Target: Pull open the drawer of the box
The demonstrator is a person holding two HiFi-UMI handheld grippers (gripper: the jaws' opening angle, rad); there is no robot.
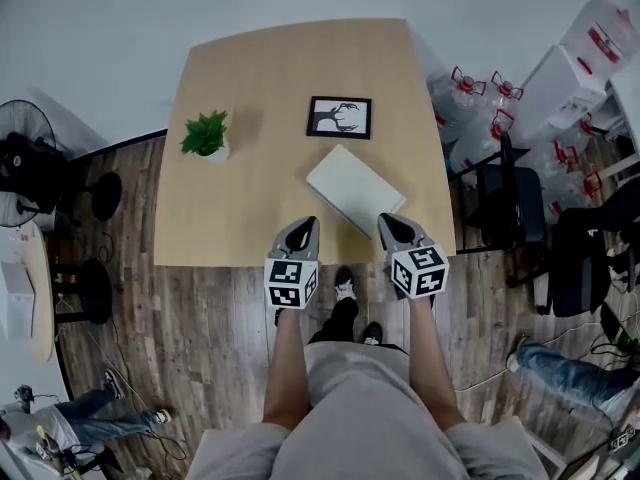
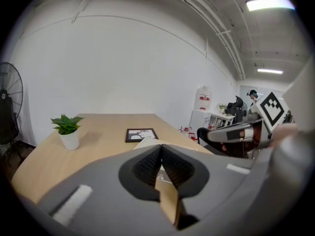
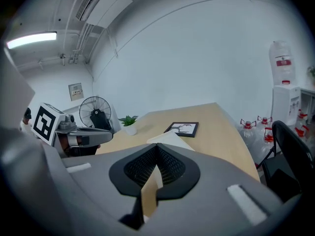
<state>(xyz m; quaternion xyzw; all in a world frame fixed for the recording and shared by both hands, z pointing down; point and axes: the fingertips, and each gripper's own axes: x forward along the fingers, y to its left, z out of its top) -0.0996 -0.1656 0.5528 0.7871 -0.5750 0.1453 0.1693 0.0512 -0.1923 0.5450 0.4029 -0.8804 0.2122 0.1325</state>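
A flat white box [image 1: 355, 189] lies at an angle on the wooden table [image 1: 250, 58], near its front edge; no drawer front or handle shows on it. My left gripper [image 1: 309, 223] hovers just left of the box's near corner, with its jaws closed together and nothing between them. The right gripper [image 1: 386, 219] sits at the box's near right corner, also shut and empty. In the left gripper view the box [image 2: 146, 141] peeks over the closed jaws of the left gripper [image 2: 160, 147]. In the right gripper view the box [image 3: 171, 137] lies just beyond the right gripper [image 3: 157, 147].
A small potted plant [image 1: 206, 136] stands at the table's left, and a black picture frame [image 1: 339, 117] lies behind the box. An office chair [image 1: 510, 203] and water bottles [image 1: 470, 98] crowd the right side. A fan [image 1: 25, 153] stands left; a person's legs [image 1: 95, 418] lie on the floor.
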